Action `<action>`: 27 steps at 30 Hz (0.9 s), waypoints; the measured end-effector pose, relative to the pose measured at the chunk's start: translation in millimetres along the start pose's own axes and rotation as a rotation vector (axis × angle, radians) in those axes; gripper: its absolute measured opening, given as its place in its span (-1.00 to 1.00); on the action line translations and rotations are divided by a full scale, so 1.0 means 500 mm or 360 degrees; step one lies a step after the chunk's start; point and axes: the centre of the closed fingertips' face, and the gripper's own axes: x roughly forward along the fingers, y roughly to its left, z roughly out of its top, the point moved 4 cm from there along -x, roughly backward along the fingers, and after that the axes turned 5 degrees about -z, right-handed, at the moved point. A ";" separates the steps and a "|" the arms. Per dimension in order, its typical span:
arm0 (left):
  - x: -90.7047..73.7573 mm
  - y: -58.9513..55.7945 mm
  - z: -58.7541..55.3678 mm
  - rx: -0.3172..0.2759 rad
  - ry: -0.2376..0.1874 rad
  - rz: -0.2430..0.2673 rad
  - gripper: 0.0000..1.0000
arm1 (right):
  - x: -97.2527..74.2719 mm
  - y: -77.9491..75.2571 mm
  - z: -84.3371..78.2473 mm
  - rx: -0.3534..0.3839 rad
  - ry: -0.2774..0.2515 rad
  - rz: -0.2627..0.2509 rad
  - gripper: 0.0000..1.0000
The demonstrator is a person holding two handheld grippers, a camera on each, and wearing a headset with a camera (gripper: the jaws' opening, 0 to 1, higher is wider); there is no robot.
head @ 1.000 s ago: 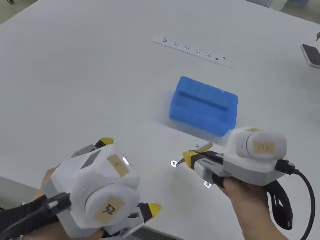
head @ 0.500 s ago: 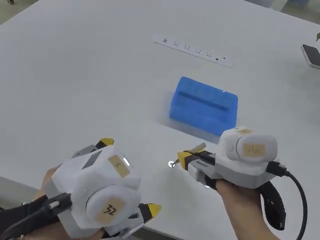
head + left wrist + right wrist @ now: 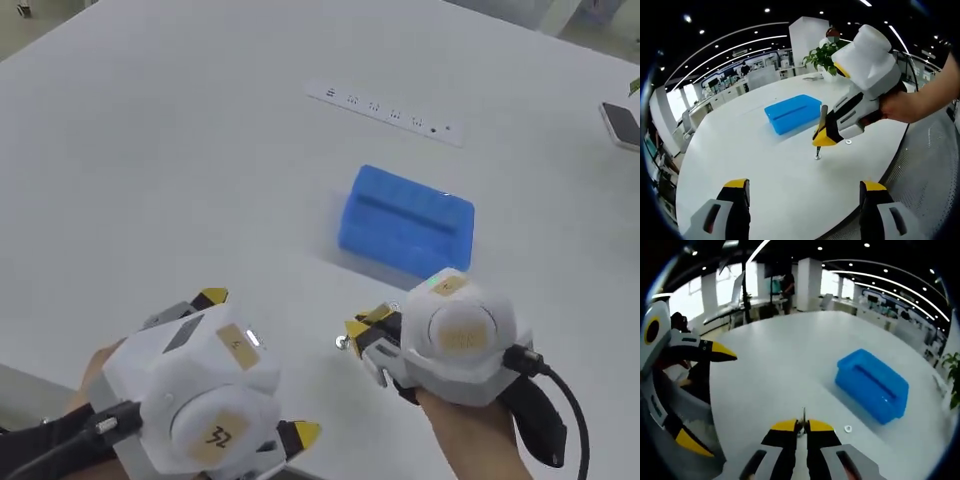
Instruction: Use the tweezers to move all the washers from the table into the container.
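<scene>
In the left gripper view, my right gripper (image 3: 825, 139) comes in from the right, shut on thin metal tweezers (image 3: 821, 131) that point steeply down. Their tip meets a small silver washer (image 3: 817, 157) lying on the white table; I cannot tell whether it is pinched. A second washer (image 3: 848, 142) lies just beyond it and also appears in the right gripper view as a washer (image 3: 848, 429) right of the shut right gripper (image 3: 803, 426). The blue container (image 3: 405, 225) stands behind the right gripper (image 3: 362, 328). My left gripper (image 3: 259, 364) hovers open at the near left.
A white power strip (image 3: 385, 110) lies across the table behind the container. A phone (image 3: 622, 125) rests at the far right edge. The table's near edge (image 3: 875, 165) runs close behind both grippers. Broad bare tabletop (image 3: 150, 150) stretches to the left.
My right gripper has moved slightly left and tipped steeply down, bringing the tweezers' tip onto the near washer. Its body now hides the second washer in the head view. The left gripper stayed put.
</scene>
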 end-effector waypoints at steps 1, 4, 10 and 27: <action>0.000 0.000 0.000 0.0000 0.0002 0.0000 0.85 | 0.001 0.000 0.002 0.0010 0.0006 0.0004 -0.95; 0.000 0.000 0.000 -0.0001 -0.0001 0.0000 0.85 | -0.001 0.000 0.008 0.0056 0.0014 0.0033 -0.95; 0.000 0.001 -0.001 -0.0010 -0.0002 0.0001 0.88 | -0.024 -0.007 0.047 0.0134 -0.0050 0.0060 -0.95; -0.003 -0.007 0.014 -0.0046 -0.0094 -0.0048 0.97 | -0.069 -0.072 0.147 0.0193 -0.0232 0.0029 -0.95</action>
